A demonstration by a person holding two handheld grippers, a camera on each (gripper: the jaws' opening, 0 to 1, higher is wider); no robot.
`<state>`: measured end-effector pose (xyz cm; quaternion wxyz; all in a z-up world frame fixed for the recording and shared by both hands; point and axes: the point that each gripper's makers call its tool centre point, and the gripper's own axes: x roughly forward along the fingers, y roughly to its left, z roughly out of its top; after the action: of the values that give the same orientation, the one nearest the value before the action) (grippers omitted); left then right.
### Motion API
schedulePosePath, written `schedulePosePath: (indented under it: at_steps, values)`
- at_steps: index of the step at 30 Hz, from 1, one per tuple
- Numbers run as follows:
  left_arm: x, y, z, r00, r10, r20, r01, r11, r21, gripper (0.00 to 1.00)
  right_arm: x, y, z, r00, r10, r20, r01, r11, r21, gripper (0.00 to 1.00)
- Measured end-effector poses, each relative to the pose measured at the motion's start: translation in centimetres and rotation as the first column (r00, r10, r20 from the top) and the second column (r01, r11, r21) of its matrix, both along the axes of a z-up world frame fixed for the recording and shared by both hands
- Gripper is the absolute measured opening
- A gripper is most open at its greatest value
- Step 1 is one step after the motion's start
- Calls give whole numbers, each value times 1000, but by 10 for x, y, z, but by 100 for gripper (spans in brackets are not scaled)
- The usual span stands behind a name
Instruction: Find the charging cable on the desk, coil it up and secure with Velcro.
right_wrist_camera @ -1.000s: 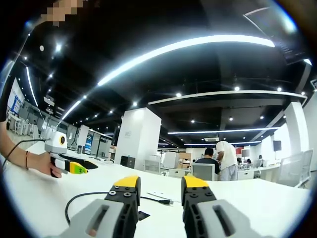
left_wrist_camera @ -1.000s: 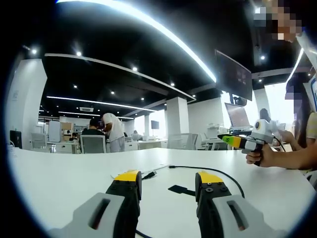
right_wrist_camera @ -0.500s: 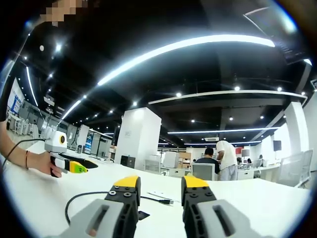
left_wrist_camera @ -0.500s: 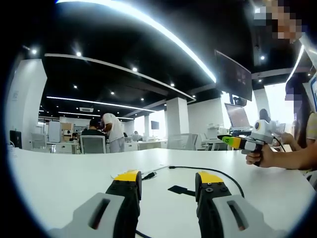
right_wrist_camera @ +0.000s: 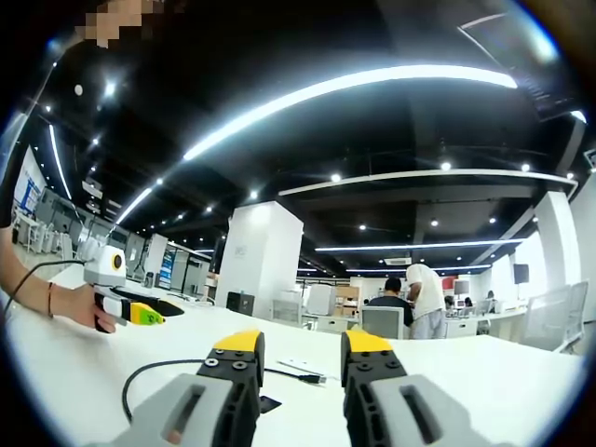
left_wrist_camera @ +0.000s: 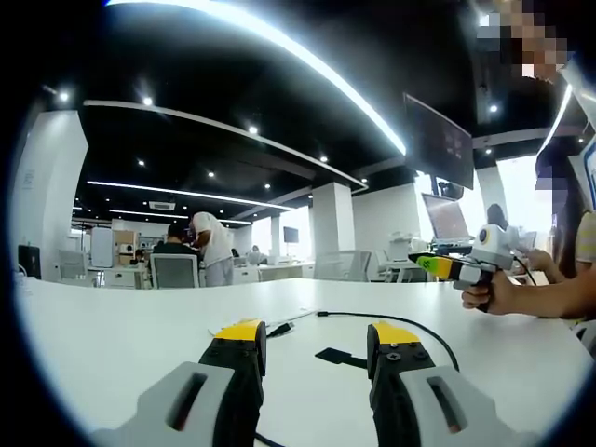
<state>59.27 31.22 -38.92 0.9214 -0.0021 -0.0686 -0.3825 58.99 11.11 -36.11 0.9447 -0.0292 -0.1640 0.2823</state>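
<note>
On the white table, just ahead of both tools, lies the one charging cable: a thin black line that curves in a loose arc, with its plug end resting flat toward the far side. Beside the cable, near the middle of the arc, sits a single small dark flat piece, probably the Velcro strap, though it is too small to be sure.

The left tool hovers low over the table with its jaws standing moderately apart and nothing between them. The right tool is likewise parted and empty, also low and pointed at the cable. In the left gripper view the right tool appears at the far right, gripped in the person's hand.

Nothing is grasped yet, so the step in hand looks like the first pick-up. It would likely go best to take the cable near the plug with one tool, pinching squarely so the thin cord does not slip out, and to keep the other tool free to gather the slack into even loops close to the strap.

Count: one cable, one strap, two tools.
</note>
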Motion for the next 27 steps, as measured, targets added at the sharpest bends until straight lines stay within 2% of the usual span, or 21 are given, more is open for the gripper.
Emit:
schedulePosePath:
  at_steps: [27]
  values:
    - [0,1,1,1000,-1,0,1,1000,1,44,-1,2,-1,1000,6,-6,-6,1000,0,34]
